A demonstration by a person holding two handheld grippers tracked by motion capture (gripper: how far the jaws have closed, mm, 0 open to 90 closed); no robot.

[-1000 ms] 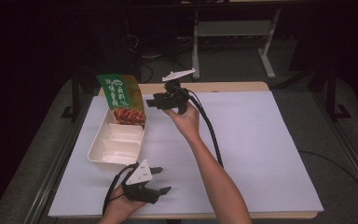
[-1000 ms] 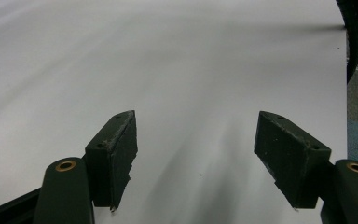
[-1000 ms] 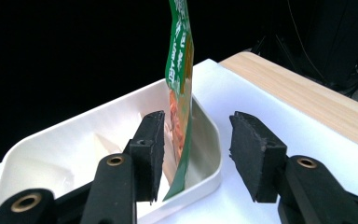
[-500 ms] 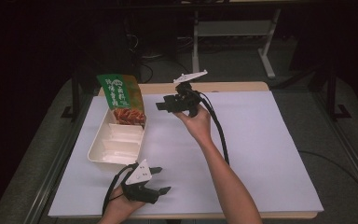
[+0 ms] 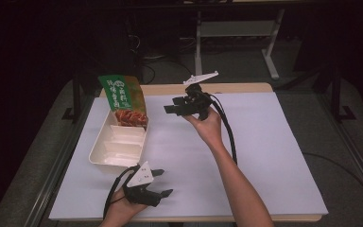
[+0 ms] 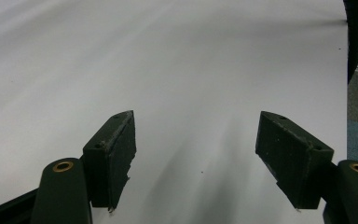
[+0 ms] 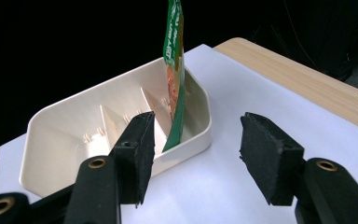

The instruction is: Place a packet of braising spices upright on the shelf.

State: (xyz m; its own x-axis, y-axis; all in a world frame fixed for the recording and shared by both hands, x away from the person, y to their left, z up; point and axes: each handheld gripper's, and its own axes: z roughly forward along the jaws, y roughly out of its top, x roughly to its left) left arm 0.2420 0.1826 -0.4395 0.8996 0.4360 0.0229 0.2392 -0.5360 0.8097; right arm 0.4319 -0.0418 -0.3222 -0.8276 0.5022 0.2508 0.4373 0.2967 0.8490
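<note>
A cream tray (image 5: 105,152) with several compartments lies at the left of the white sheet. A green snack packet (image 5: 122,94) stands upright in its far compartment; the orange-red snack (image 5: 131,117) shows through its lower part. My right gripper (image 5: 171,107) is held above the sheet to the right of the packet, pointing at it and clear of it. In the right gripper view its jaws have just been opening, with nothing between them (image 7: 196,149), and the packet (image 7: 175,65) and tray (image 7: 51,135) lie beyond. My left gripper (image 5: 164,182) rests open near the front edge (image 6: 196,158).
The white sheet (image 5: 264,156) covers most of the table, with a wooden strip (image 5: 236,88) bare along the back. A black cable (image 5: 229,137) trails down the right forearm. Dark frames and a white stand (image 5: 269,52) are behind the table.
The right gripper has drawn back to the right, away from the packet, and its jaws stand wider. The packet stays upright in the tray. The left gripper has not moved.
</note>
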